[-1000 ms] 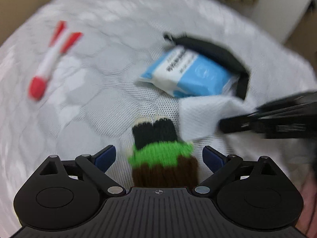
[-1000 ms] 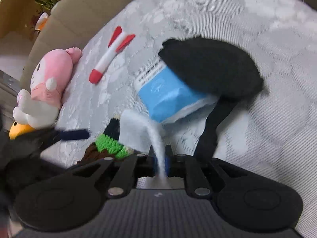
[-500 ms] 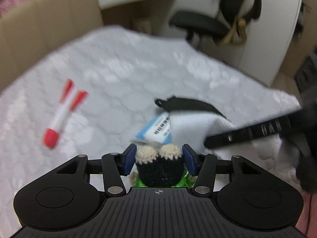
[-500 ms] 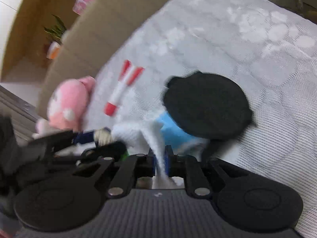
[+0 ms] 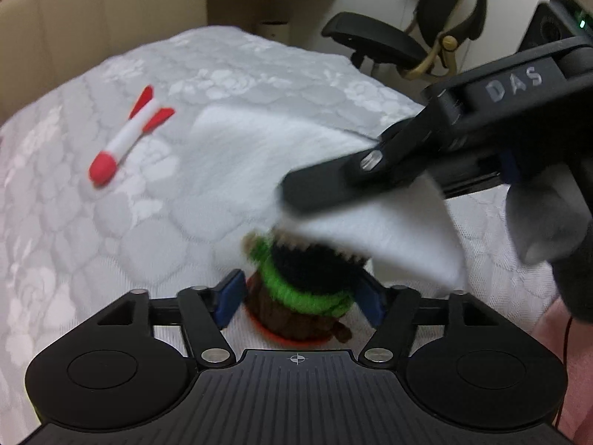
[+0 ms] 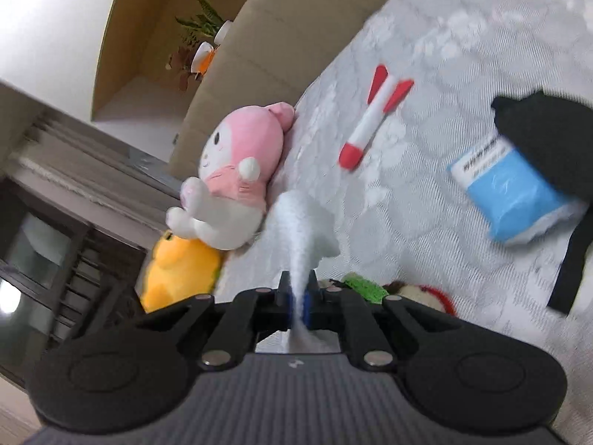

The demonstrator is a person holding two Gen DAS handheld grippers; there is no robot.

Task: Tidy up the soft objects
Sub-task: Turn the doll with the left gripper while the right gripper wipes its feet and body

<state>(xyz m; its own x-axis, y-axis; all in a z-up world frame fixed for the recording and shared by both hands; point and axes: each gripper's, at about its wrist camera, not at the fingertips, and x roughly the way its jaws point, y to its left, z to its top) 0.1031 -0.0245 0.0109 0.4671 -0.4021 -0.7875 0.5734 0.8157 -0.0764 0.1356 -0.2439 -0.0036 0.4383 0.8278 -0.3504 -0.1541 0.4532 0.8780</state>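
Observation:
A knitted toy [image 5: 300, 289], brown, green and black, lies tipped over between the blue pads of my left gripper [image 5: 300, 296]. The jaws stand a little wider than the toy, with a gap on the left side. My right gripper [image 6: 299, 296] is shut on a white towel [image 6: 300, 230]. In the left wrist view that gripper [image 5: 307, 189] crosses from the right, and the towel [image 5: 259, 155] hangs over the toy. The toy [image 6: 374, 289] peeks out behind the right fingers.
On the quilted bed [image 5: 74, 241] lie a red and white rocket toy [image 5: 128, 141], a blue wipes pack [image 6: 511, 193] and a black bag [image 6: 548, 137]. Pink [image 6: 237, 159] and yellow [image 6: 181, 270] plush toys sit by the beige headboard. An office chair [image 5: 389, 40] stands beyond.
My left jaws have widened and the knitted toy has tipped over between them. The right gripper has carried the towel up and left, over the toy, uncovering the wipes pack.

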